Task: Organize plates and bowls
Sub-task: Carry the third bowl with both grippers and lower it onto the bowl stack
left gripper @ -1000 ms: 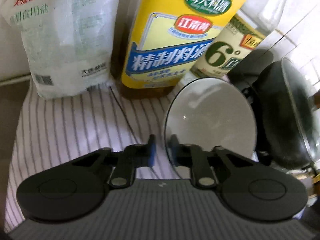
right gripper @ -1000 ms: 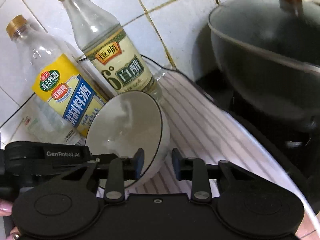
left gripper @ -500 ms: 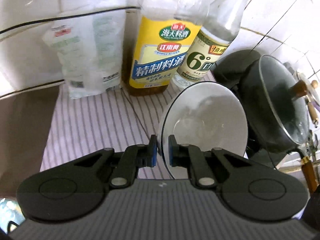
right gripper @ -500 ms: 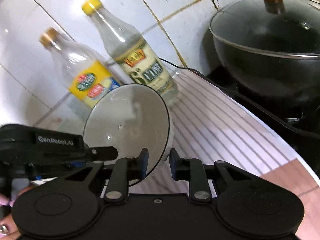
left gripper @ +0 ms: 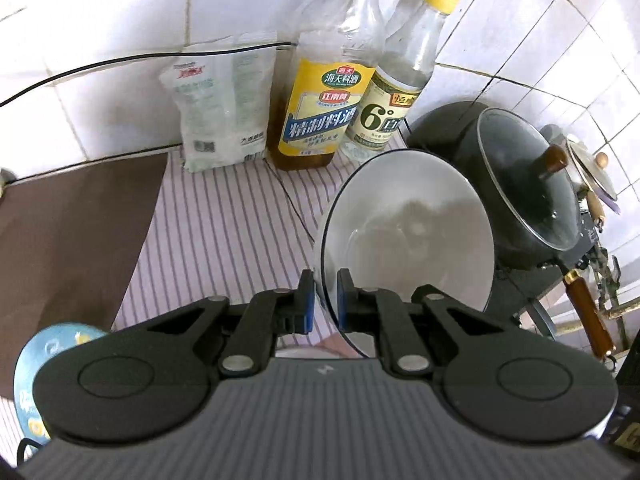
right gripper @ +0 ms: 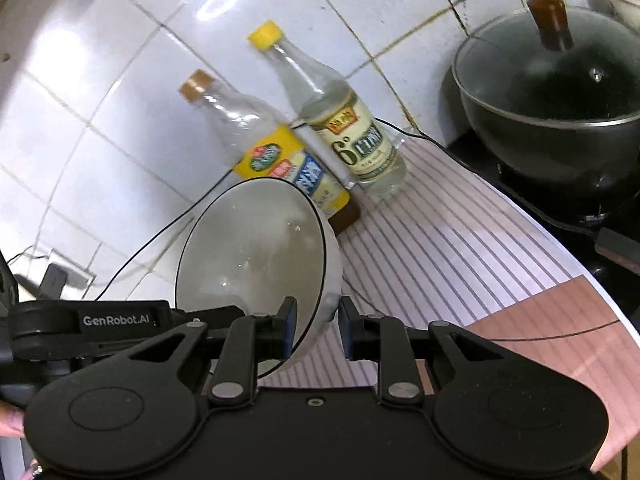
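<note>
Fingers of both the left gripper (left gripper: 322, 300) and right gripper (right gripper: 317, 330) clench the tilted bowl's (left gripper: 412, 220) rim.

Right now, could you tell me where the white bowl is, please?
The white bowl hangs tilted above the striped mat, its rim pinched by both the left gripper and right gripper, in front of the two bottles.

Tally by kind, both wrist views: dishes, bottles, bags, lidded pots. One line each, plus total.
Bowls: 1, white bowl pinched at the rim by the left tool and the right tool
Bottles: 2, yellow-label bottle, white-vinegar bottle
Bags: 1, white bag
Lidded pots: 1, dark pot
Total: 5
</note>
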`<state>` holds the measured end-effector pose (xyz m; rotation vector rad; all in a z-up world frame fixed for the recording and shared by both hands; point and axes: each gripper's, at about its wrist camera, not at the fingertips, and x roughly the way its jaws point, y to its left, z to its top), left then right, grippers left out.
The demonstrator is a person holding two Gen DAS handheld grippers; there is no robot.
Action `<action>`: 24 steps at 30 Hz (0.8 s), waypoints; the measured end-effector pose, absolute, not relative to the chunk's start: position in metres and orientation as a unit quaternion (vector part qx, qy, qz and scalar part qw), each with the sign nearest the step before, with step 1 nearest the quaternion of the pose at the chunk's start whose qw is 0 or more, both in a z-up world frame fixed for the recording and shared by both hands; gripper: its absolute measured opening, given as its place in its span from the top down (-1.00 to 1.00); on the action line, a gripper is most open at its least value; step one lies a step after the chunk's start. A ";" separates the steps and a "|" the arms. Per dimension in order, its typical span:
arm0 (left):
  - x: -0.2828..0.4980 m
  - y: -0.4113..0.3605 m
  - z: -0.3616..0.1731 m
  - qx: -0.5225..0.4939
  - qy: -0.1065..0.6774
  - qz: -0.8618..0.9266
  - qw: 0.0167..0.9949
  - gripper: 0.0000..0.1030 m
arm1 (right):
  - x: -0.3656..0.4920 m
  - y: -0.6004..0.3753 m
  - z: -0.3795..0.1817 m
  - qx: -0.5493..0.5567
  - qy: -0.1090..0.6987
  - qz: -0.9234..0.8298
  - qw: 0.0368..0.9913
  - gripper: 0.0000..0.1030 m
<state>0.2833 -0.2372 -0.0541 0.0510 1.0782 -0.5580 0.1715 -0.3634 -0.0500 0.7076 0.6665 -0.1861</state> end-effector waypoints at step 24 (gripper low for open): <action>0.186 -0.161 -0.041 0.002 0.493 -0.206 0.846 0.81 | 0.120 -0.296 -0.026 0.189 0.367 0.010 0.911 0.48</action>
